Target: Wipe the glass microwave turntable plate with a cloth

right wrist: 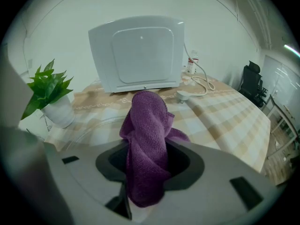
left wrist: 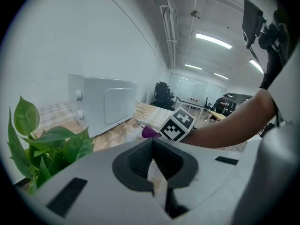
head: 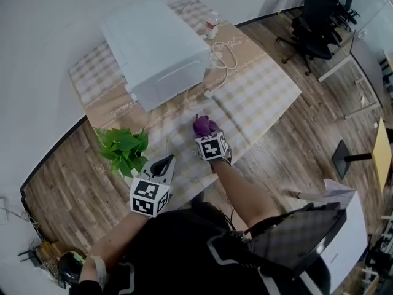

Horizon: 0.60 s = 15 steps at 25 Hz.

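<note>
Just beneath and a little left of the right hand-held gripper (head: 209,137) lies the glass turntable plate (right wrist: 90,127), flat on the desk (head: 258,91) in front of the microwave (head: 159,48). That gripper is clamped on a purple cloth (right wrist: 143,125). The cloth's bunched length runs straight out along the jaws and droops past their tips, towards the microwave. From where it hangs, the glass is downward and to the left, so I'd judge the coming stroke to be a drop and then a sweep across. The plate is round, so no direction suits it better than another.

The left hand-held gripper (left wrist: 151,146) sits at the plate's near-left side, next to the potted plant (head: 123,149), with its pads drawn together at the tips. The right one, with the cloth, is the nearer to the middle of the glass.

Being clear, the plate shows only as a faint arc of rim, and its far edge is lost against the checked covering. I cannot tell whether the cloth is touching the glass. Nor can I tell whether the left jaws have the rim nipped between them or merely rest beside it.
</note>
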Available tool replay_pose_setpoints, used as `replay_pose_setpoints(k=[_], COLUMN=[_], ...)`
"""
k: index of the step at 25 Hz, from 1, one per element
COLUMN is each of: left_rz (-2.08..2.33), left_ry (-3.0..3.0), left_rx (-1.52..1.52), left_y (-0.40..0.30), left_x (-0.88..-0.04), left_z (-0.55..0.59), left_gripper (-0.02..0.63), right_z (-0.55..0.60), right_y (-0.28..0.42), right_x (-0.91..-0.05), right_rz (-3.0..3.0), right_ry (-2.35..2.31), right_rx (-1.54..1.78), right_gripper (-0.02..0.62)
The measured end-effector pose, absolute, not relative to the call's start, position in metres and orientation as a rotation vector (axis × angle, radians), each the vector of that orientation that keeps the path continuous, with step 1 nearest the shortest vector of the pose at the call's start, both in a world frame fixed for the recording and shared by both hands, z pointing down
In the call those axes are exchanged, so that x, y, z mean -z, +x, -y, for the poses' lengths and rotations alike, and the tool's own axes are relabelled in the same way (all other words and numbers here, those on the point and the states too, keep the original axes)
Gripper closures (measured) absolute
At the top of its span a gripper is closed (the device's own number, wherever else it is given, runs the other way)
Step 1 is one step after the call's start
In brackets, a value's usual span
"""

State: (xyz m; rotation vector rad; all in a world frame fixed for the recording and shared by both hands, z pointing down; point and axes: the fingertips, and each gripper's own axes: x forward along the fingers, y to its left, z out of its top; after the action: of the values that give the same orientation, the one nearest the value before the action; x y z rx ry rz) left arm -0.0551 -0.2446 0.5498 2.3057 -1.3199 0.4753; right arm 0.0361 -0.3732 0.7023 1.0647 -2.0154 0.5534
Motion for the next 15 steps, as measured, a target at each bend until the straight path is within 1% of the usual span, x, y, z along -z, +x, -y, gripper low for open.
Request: replay_pose_setpoints(k=[15], left_rz=[1.294], left_ry=[2.395], left_rx=[-0.452], left_y=[-0.048], left_x=[-0.534], left_z=[0.225], left_gripper=[0.603], right_z=[0.355], right_y=[0.094], right_x=[-0.702], right_rz=[1.925], right_ry=[1.163], right_rx=[-0.578], right_gripper=[0.419])
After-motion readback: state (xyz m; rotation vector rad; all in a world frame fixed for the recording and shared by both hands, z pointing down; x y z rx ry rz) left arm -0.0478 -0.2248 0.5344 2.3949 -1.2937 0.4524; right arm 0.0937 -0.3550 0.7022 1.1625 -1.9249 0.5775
